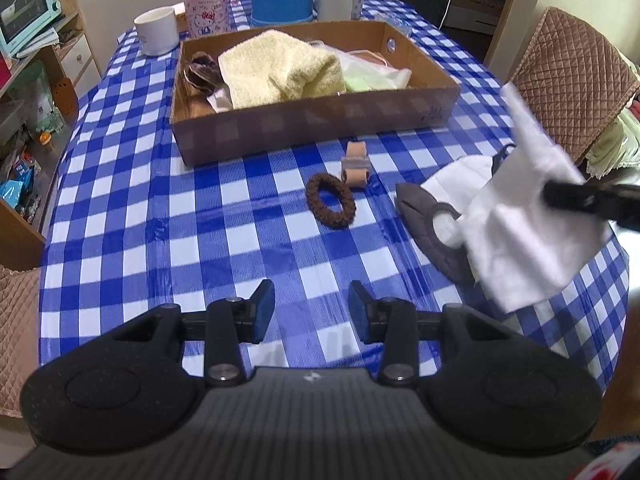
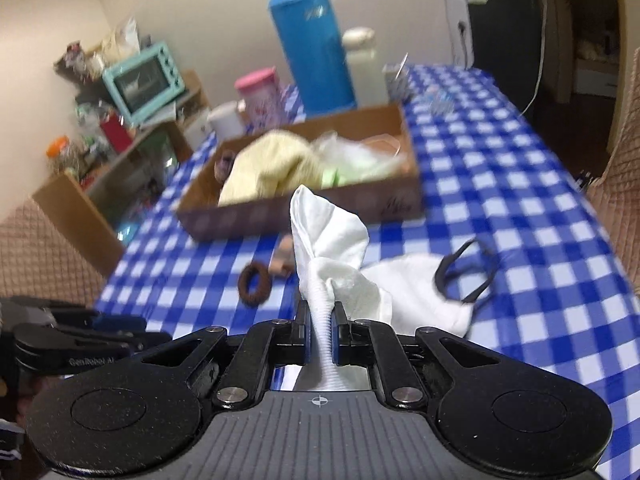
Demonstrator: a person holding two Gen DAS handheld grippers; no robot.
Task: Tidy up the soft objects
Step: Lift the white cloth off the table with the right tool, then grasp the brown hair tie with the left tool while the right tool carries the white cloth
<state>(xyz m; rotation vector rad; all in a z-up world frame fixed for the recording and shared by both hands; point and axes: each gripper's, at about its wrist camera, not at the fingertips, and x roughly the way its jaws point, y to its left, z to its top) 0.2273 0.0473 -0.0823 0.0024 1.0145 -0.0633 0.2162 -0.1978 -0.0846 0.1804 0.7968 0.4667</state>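
On the checked tablecloth, the cardboard tray holds a yellow towel hiding most of its contents. The right gripper clamps a lifted white cloth, its lower part blurred. The left gripper hangs parted, empty.

Counter covered with blue-and-white checked cloth. Cream wall behind, plain, evenly lit. Upper left of the frame: wooden shelf unit carrying a teal toaster oven, cluttered shelves below. Upper right of the frame: chair with brown quilted cover. Dark cabinet at upper right in the right wrist view, white cable hanging beside it.
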